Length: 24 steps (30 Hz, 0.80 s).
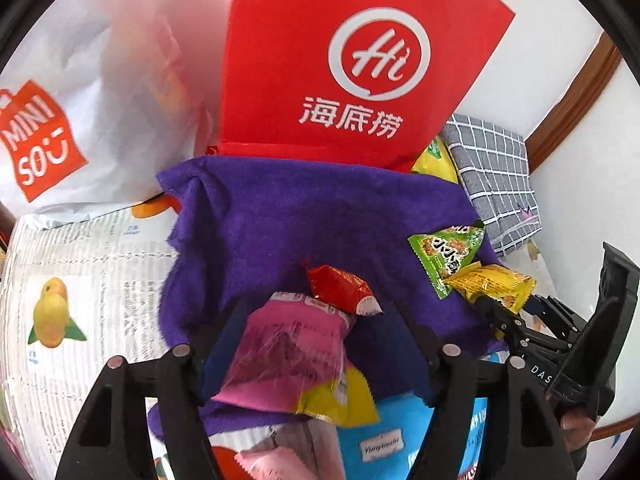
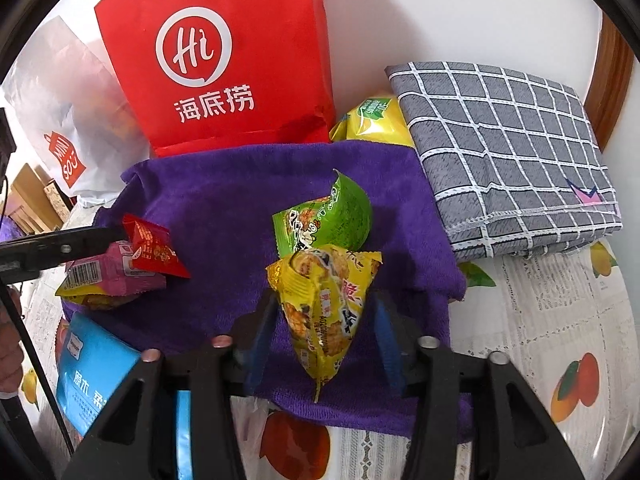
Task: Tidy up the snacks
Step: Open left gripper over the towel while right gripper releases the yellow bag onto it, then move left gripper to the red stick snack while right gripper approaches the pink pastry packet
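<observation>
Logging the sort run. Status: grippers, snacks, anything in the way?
Left gripper open over pink packet. Right gripper open around yellow packet, pads off. Both packets on purple towel. Red snack overlaps pink.

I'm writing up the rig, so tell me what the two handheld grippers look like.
Both are black plastic. The left gripper and the right gripper each have two angular fingers with blue inner pads and round silver pins at the joints. In the left wrist view the right one's body carries white lettering.
</observation>
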### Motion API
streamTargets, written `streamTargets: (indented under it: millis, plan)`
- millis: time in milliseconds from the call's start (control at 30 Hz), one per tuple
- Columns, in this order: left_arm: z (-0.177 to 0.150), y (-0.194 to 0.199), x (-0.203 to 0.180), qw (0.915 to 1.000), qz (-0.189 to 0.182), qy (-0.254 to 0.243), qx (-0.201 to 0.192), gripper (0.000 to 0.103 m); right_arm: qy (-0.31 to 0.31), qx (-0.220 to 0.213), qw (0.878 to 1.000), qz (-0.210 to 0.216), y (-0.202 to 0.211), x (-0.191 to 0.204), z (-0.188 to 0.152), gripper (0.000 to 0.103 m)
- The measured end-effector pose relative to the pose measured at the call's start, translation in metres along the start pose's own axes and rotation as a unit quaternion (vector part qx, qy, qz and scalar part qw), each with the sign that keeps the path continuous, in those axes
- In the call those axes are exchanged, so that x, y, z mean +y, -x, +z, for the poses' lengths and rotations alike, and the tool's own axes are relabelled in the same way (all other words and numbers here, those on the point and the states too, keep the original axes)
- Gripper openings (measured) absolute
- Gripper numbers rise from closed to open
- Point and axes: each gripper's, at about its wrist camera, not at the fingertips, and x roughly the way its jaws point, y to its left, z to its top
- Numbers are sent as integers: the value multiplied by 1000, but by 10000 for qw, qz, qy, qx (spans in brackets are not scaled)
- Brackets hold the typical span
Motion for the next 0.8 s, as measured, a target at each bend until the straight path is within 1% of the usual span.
streamTargets:
  millis: [33,133,300,433,600,800]
  plan:
    - [-1,3,1,10000,19,12,-7,71,-7,-37,10000,7,2,0,0,65]
    - [-5,13,5,9999,41,92,-26,71,-67,-73,9999,-29,10,1,1,76]
    - [-14,34,9,9997,127,179,-94,71,-169,-123,9998,-2,30,3,0,76]
    - [-26,54,11,9994,134,245,-188,71,-167,-291,9994,-59,56,5,-8,76]
    - [-46,80,8,9990,183,254,-306,71,-233,-510,9984,-9,92,9,-22,76]
    - [-72,103,1,9986,264,229,-402,71,-292,-527,9982,37,123,18,-48,76]
